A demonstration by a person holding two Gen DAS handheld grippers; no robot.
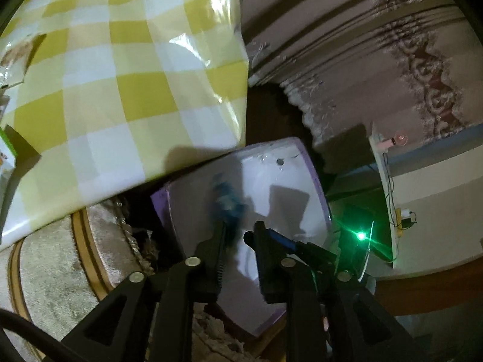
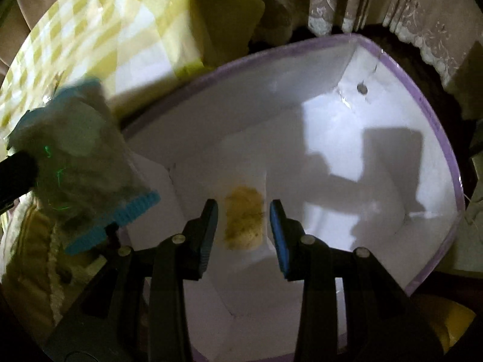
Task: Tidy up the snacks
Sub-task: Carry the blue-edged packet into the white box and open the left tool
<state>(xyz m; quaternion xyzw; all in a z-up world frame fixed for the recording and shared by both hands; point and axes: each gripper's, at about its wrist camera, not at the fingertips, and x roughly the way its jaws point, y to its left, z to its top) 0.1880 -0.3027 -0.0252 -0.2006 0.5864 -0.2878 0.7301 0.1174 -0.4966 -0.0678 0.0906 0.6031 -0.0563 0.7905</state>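
Observation:
A white box with a purple rim (image 1: 320, 187) (image 2: 434, 126) stands below the edge of the table with the yellow checked cloth (image 1: 120, 90) (image 2: 90, 45). My left gripper (image 1: 238, 236) hangs over the box with its jaws slightly apart. A blurred clear snack packet with blue edges (image 1: 226, 202) (image 2: 81, 166) lies against its left finger, and a strip of white shows between packet and right finger. My right gripper (image 2: 244, 211) points down into the box, shut on a pale packet with a yellowish snack (image 2: 244, 220). The box floor around it looks bare.
A beige plush cushion with brown stripes (image 1: 45, 286) sits beside the box under the table edge. Lace-edged patterned fabric (image 1: 377, 45) (image 2: 422, 30) hangs behind. More packets (image 1: 6, 157) lie at the table's left edge. A green light (image 1: 360, 236) glows on a dark device right of the box.

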